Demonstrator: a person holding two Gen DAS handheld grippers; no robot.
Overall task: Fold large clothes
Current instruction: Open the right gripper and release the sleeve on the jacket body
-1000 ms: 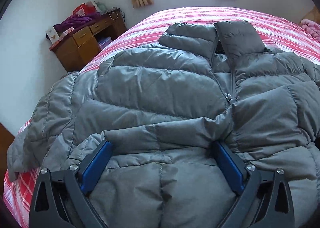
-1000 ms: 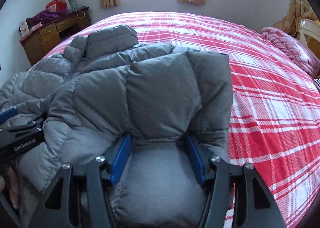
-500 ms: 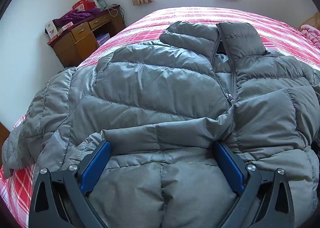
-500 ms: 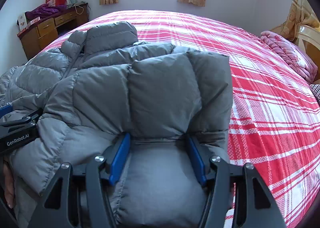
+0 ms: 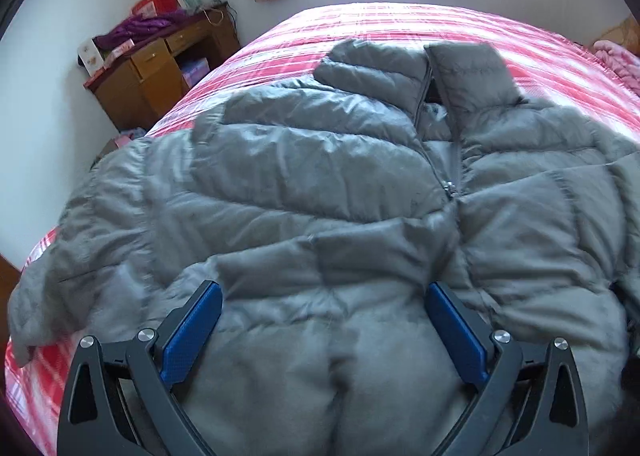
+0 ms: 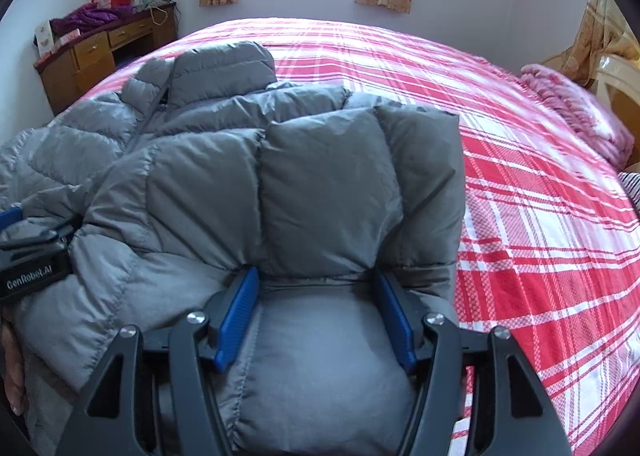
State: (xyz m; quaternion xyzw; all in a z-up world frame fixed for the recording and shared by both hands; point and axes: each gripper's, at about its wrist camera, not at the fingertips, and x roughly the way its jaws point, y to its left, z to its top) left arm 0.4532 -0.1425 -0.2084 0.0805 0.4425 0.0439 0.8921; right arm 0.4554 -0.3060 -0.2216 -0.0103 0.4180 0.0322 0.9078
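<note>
Both grippers alike: left gripper (image 5: 322,298) and right gripper (image 6: 316,282) have black angular frames with triangular cutouts, silver round screws, ribbed blue finger pads (image 6: 238,312); white "GenRobot.AI" lettering on left gripper's side, bare skin below.

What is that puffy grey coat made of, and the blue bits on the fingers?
The grey coat looks like thin, slightly shiny woven shell, likely nylon or polyester, stuffed with down or fibre: stitched rows bulge into soft pillows. The blue pads on the fingers look like ribbed rubber or soft plastic, matte; which one is hard to tell. Both grippers pinch bunched coat fabric.
</note>
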